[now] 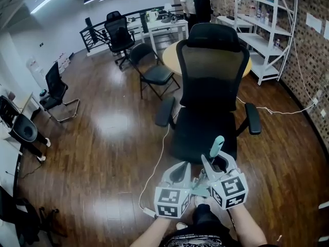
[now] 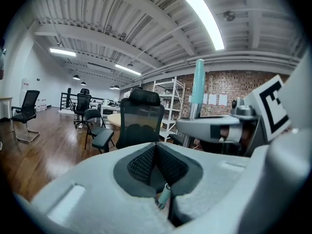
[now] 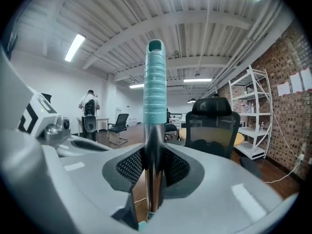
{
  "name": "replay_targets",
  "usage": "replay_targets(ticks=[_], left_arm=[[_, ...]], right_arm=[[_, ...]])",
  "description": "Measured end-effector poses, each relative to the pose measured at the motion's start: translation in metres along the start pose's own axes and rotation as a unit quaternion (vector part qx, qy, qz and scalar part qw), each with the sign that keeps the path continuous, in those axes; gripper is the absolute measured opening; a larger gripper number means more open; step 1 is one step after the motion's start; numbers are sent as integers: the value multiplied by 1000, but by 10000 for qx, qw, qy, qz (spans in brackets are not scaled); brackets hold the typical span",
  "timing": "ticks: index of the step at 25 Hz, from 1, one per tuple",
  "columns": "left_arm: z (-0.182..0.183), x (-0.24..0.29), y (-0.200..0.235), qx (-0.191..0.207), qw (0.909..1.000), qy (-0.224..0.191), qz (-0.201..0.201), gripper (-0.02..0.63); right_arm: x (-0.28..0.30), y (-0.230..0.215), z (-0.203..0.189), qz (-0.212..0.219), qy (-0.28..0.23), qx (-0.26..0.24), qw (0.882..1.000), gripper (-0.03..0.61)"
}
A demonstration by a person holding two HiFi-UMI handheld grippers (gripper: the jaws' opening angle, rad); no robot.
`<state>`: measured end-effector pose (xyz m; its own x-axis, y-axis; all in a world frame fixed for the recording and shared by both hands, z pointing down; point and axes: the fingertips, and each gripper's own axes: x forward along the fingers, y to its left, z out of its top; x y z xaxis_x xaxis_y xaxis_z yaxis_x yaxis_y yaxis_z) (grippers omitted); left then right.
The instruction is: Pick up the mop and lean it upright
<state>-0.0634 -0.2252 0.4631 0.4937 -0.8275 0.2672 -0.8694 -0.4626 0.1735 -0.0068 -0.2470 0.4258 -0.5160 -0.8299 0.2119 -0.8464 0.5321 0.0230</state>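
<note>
Right gripper: clamped on the mop. The chrome pole sits dead centre between the two dark meshed pads. One pad touches it on each side, with no gap that I can see. The pole crosses the jaws about square to them and reads near vertical in the right gripper view. The teal ribbed grip starts just above the pads and sticks out well clear of the jaws, open end on top. Below the pads the pole runs down to the bottom of the view, where a bit of teal shows. I can't tell what that is.

Left gripper: jaws closed, pads meeting tip to tip, nothing pinched between them. A short silvery stub shows low in the gap behind the pads, and I can't tell what it is. The mop is not in these jaws. In the left gripper view its grip stands off to the right, rising behind one of the right gripper's fingers.

Head view: both grippers are low in front of me, side by side and close together. The grip pokes up out of the right one, leaning slightly right at the top. A black office chair stands just beyond the grippers, seat towards me, on a wooden floor.
</note>
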Motion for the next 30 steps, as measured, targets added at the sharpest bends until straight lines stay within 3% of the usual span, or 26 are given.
replay_targets(ticks=[9, 17, 30], left_arm=[[-1, -24, -1, 106, 9999, 18, -65, 4], [3, -22, -11, 330, 9991, -2, -260, 3], [1, -13, -19, 138, 9994, -19, -312, 3]], right_arm=[[-32, 22, 41, -154, -373, -153, 9991, 92], [-43, 14, 39, -348, -365, -73, 9987, 92], [-36, 4, 13, -292, -152, -19, 9995, 92]])
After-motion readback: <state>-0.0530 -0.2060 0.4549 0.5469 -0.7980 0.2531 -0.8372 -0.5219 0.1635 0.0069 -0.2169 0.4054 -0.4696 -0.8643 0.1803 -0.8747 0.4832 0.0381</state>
